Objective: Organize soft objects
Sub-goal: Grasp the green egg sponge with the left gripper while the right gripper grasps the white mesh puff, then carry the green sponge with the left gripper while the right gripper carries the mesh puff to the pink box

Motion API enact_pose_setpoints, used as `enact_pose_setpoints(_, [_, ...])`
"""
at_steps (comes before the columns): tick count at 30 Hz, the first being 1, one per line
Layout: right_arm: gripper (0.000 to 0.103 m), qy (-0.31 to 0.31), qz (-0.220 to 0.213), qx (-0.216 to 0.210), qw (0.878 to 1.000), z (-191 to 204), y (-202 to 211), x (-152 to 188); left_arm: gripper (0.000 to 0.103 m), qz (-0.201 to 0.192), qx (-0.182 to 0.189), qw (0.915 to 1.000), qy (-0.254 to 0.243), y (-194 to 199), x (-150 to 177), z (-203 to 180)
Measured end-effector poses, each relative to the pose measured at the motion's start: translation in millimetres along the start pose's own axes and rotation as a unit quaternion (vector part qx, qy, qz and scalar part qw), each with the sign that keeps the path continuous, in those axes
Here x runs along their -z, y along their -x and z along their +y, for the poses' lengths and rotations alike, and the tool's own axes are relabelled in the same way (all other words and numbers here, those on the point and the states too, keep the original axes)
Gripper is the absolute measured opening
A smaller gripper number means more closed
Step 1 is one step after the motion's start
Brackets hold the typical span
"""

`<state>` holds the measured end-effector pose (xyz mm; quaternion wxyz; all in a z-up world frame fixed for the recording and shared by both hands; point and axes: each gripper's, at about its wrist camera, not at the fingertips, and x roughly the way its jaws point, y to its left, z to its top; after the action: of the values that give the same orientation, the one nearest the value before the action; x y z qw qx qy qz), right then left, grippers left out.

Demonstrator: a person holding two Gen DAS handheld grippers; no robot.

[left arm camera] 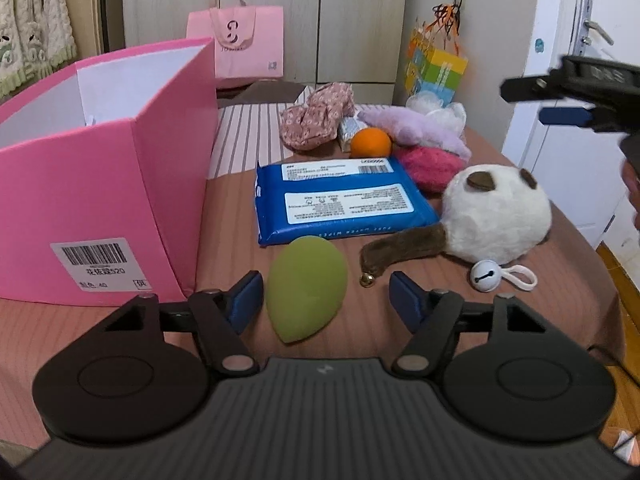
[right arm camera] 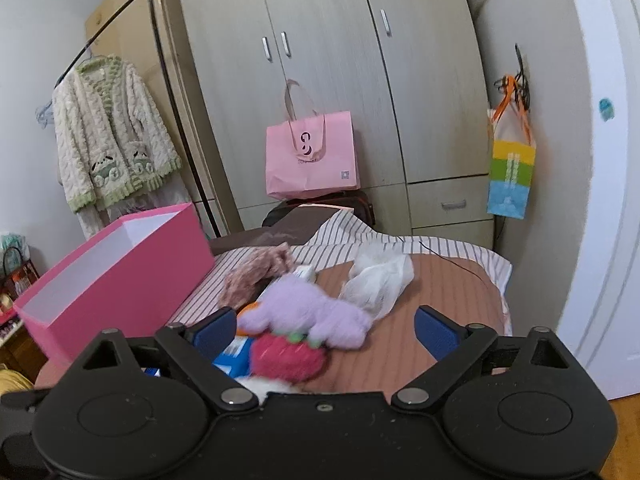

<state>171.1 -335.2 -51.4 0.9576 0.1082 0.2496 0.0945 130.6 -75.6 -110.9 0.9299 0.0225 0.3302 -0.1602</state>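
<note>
My left gripper (left arm camera: 326, 294) is open low over the bed, its pads either side of a green egg-shaped sponge (left arm camera: 305, 289) that lies between them, nearer the left pad. Behind lie a blue wipes pack (left arm camera: 344, 200), a white and brown plush (left arm camera: 496, 212) with a bell (left arm camera: 486, 276), a pink plush (left arm camera: 430, 166), a lilac plush (left arm camera: 420, 128), an orange (left arm camera: 371, 142) and floral cloth (left arm camera: 316, 120). An open pink box (left arm camera: 108, 184) stands at left. My right gripper (right arm camera: 324, 330) is open and empty above the pink plush (right arm camera: 288, 356) and lilac plush (right arm camera: 308, 308); it also shows at the left view's right edge (left arm camera: 560, 96).
A pink paper bag (right arm camera: 312, 156) stands against the wardrobe behind the bed. A coloured bag (right arm camera: 510, 176) hangs at right near the white door. A white plastic bag (right arm camera: 380, 276) lies on the bed. A fleece jacket (right arm camera: 112, 140) hangs on a rack at left.
</note>
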Motion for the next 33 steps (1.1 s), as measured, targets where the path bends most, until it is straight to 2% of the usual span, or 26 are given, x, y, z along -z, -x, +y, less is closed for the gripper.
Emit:
enact_pose_setpoints(5, [0.09,-0.013,0.029,-0.016,0.999,-25,-44,-13,0.067,0.004,0.001,1.0,0.001,-5,-3,0])
enact_pose_setpoints(10, [0.088,-0.026,0.063,-0.006,0.998,-48,-88,-18,0.053,0.005,-0.013,0.9999,-0.004,-9,-7,-1])
enact_pose_setpoints(15, [0.086,-0.051,0.092,-0.033,0.994,-66,-123,-17,0.051,0.008,-0.022,0.9997,0.007,-10,-9,1])
enact_pose_setpoints(18, [0.082,-0.052,0.09,-0.032,0.994,-68,-135,-13,0.049,0.007,-0.032,0.9995,0.002,-11,-9,-2])
enact_pose_setpoints(20, [0.071,-0.039,0.084,-0.034,0.995,-66,-136,-14,0.048,0.005,-0.035,0.9994,0.001,-10,-8,-3])
enact_pose_setpoints(21, [0.058,-0.036,0.085,-0.036,0.995,-65,-137,-14,0.046,0.005,-0.037,0.9993,0.001,-10,-8,-3])
enact_pose_setpoints(22, [0.05,-0.033,0.086,-0.035,0.995,-64,-137,-13,0.045,0.005,-0.041,0.9992,0.0,-10,-8,-3])
enact_pose_setpoints(23, [0.047,-0.026,0.086,-0.033,0.995,-63,-136,-13,0.045,0.005,-0.044,0.999,0.0,-10,-8,-4])
enact_pose_setpoints(24, [0.036,-0.019,0.085,-0.03,0.996,-61,-134,-12,0.045,0.004,-0.046,0.9989,0.0,-10,-7,-4])
enact_pose_setpoints(25, [0.031,-0.008,0.083,-0.026,0.996,-58,-133,-12,0.046,0.001,-0.048,0.9989,-0.002,-10,-6,-5])
enact_pose_setpoints(30, [0.022,0.034,0.062,0.002,0.997,-47,-116,-11,0.048,-0.004,-0.049,0.9988,0.0,-9,-4,-6])
enact_pose_setpoints(33, [0.02,0.052,0.049,0.011,0.997,-42,-107,-12,0.041,-0.004,-0.051,0.9986,0.015,-8,-4,-3])
